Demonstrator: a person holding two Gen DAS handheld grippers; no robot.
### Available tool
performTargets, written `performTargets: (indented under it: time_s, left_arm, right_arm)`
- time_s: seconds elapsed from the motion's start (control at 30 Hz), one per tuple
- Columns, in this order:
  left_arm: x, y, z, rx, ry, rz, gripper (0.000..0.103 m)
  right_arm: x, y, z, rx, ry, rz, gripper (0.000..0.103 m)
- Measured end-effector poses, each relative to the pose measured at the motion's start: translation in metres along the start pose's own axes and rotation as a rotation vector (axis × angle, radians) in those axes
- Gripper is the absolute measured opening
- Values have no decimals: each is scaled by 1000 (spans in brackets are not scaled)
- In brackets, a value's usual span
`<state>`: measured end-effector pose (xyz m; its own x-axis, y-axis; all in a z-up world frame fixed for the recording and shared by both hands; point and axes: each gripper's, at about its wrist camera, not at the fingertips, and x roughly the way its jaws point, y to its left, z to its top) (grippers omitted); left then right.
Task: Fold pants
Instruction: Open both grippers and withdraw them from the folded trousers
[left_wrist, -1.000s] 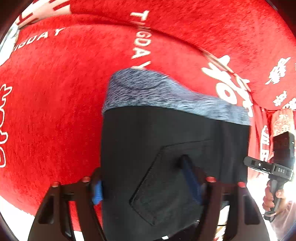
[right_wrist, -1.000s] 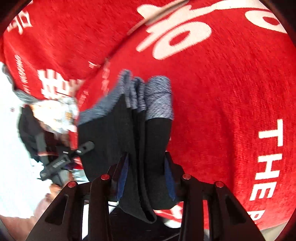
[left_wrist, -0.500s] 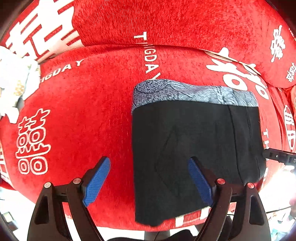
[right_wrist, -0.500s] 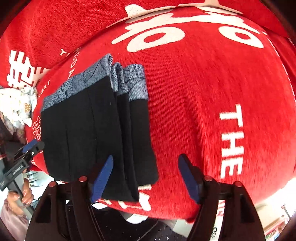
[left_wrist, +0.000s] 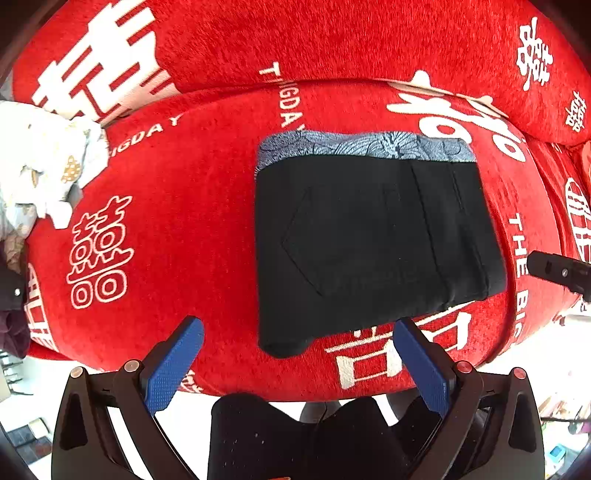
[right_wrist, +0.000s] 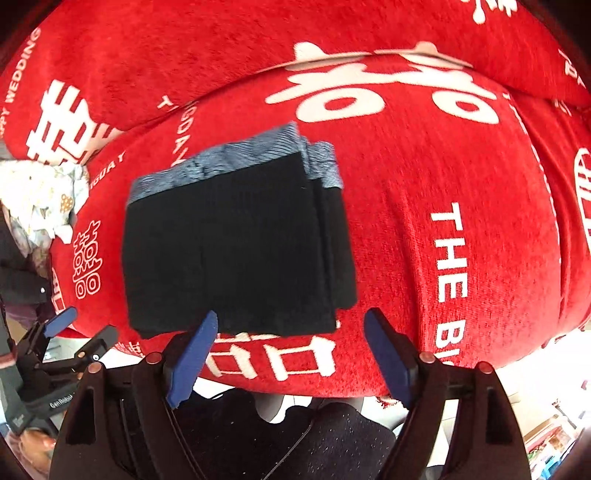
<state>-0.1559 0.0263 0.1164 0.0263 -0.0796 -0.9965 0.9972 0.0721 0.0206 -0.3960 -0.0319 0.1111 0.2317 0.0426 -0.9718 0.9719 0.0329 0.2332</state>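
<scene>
Pants, black with a blue-grey patterned waistband, lie folded into a compact rectangle on the red cushion printed with white characters and lettering. Seen from the left wrist, a back pocket outline faces up and the stacked fold edges run down the right side of the pants; the waistband sits at their far edge, toward the cushion's back, and their near edge stops short of the cushion's front rim.

Left gripper hangs above the near edge of the pants, pointing down at them. Its jaws have just been opening and now stand wide apart, blue pads bare, with nothing pressed between them; the near left corner of the pants shows in the gap but lies below on the cushion, untouched. Right gripper hovers over the near right corner of the pants. Its jaws have also just been opening and stand apart with no cloth in them.

Left of the pants, at the cushion's edge, sits a crumpled pale floral cloth. The person's dark-clad legs show below the cushion's front rim, nearer than the pants.
</scene>
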Motion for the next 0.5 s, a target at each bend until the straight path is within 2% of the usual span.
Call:
performTargets:
  time_s: [0.07,0.23,0.5]
  left_arm:
    - [-7,1,1,-15,-4,-1,103]
    - [-26,3,6,-30,-29,11,103]
    - [-43,3,11,-32,-44,52,103]
  right_arm:
    - [-5,9,-1,-14,-7,-13,103]
    - [-22,28,-6,-58,-33,-65,103]
    - [-39,49,-11,-86,-29,-107,103]
